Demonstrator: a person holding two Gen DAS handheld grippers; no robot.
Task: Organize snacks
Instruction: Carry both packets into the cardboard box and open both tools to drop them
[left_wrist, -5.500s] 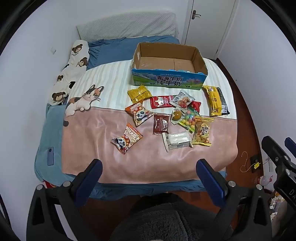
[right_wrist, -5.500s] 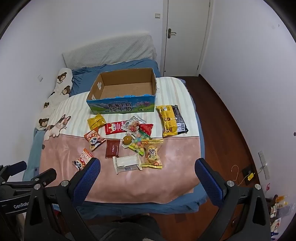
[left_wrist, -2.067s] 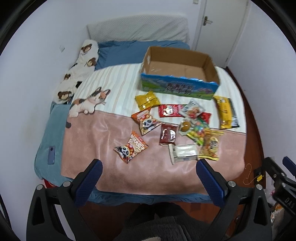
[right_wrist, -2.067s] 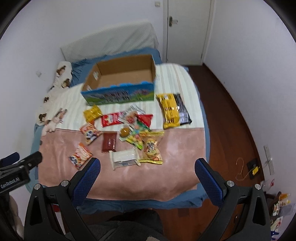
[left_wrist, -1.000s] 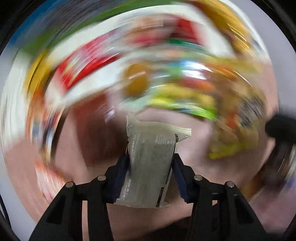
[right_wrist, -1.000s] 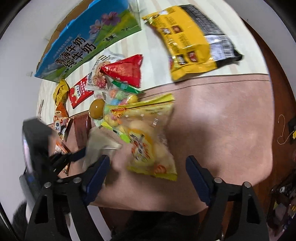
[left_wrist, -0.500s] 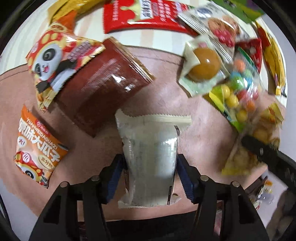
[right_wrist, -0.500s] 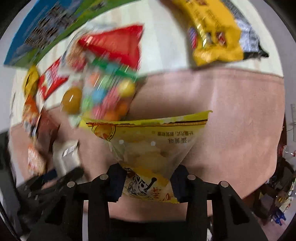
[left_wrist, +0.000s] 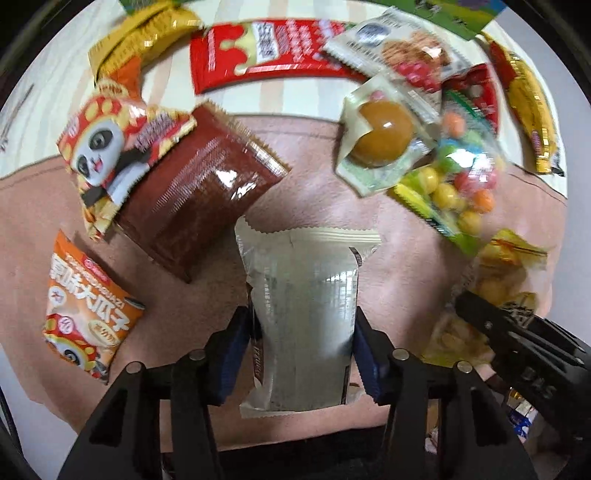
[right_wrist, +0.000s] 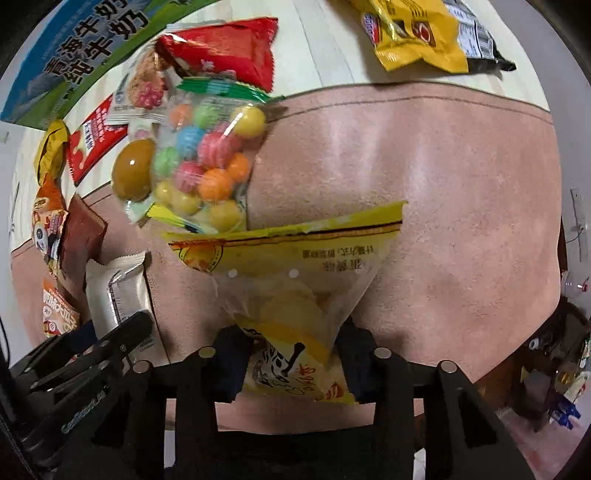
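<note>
Jaws of the left gripper (left_wrist: 303, 350) are closing on the silver pack (left_wrist: 301, 314), which lies flat on the pink blanket (left_wrist: 321, 166) with a blue pad against each long side. The right gripper (right_wrist: 291, 362), just to the right, is clenched on the near end of the yellow bag (right_wrist: 288, 295), whose clear middle shows pale chips. Both grippers point down at the bed.

Just beyond the silver pack to the left lies the brown pack (left_wrist: 195, 188), partly under the panda pack (left_wrist: 118, 147); an orange pack (left_wrist: 85, 310) sits nearer, at the left edge. Farther right, the candy bag (right_wrist: 203, 162) of coloured balls touches the yellow bag's far edge, beside a brown jelly cup (right_wrist: 133, 173). Beyond those lie red packs (right_wrist: 229, 48) and the box (right_wrist: 74, 55), its printed blue-green side facing us, on the striped sheet.
</note>
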